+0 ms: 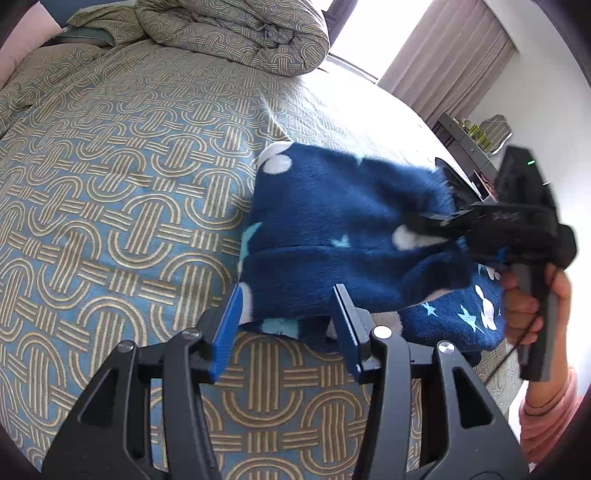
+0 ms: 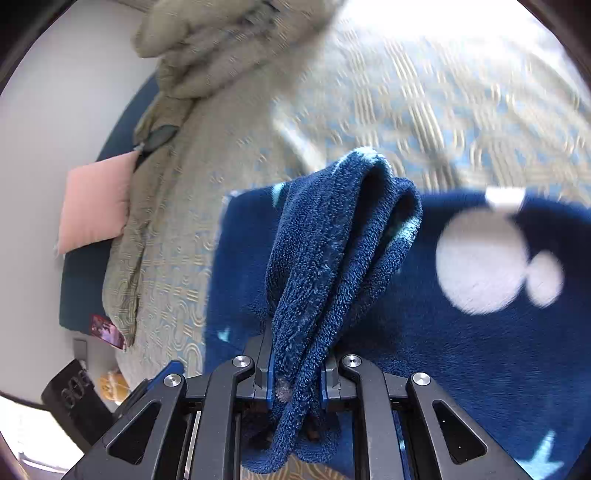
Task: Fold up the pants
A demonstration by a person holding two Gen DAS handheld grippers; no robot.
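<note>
The pants (image 1: 343, 229), dark blue fleece with white dots and pale stars, lie partly folded on the bed (image 1: 110, 206), over its patterned blue and tan cover, near the edge on the person's side. The right gripper (image 2: 295, 384) has its jaws closed tight on a bunched fold of the fleece, which rises between the blue pads and flops over in a thick loop; the rest of the cloth spreads flat behind it. From the other side, that same gripper shows blurred above the pants, held by a hand (image 1: 524, 306) with a pink sleeve (image 1: 546, 417) at the wrist.

The left gripper (image 1: 291, 328) has its jaws standing apart, one on each side of the near hem of the pants. The pads do not press on the cloth, and a gap shows at the right-hand one. A rolled duvet (image 1: 236, 33) in the same pattern sits at the far end of the bed, and a pink pillow (image 2: 96, 199) lies at the head by the wall.
</note>
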